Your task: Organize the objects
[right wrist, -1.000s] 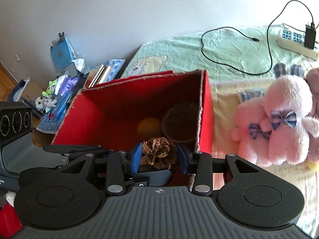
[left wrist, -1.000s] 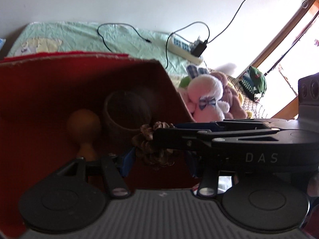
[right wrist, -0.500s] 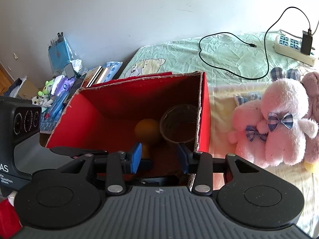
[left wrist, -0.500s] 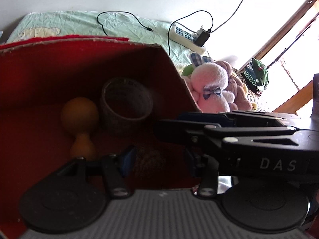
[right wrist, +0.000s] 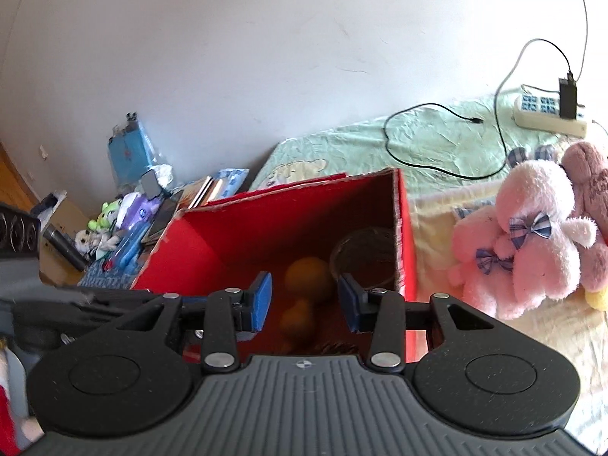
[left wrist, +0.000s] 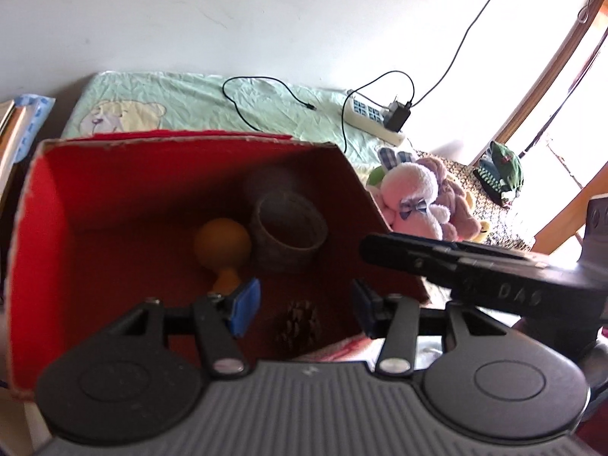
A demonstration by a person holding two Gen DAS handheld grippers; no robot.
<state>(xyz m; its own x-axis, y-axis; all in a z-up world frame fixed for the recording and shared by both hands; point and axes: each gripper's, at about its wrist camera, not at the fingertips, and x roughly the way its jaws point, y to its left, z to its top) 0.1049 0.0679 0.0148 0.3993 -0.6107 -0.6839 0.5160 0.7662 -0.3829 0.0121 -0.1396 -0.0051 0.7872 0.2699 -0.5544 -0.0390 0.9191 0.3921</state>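
Partly hidden, pinecone (right wrist: 336,348) lies inside red box (right wrist: 212,243).

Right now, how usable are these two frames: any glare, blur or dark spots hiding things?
Left wrist view: the window is blown out white, the right gripper crossing the frame is smeared, and the pinecone sits dim on the box floor. Right wrist view: evenly lit and sharper, straight edges bow, the box interior is shadowed, and the pinecone barely shows.
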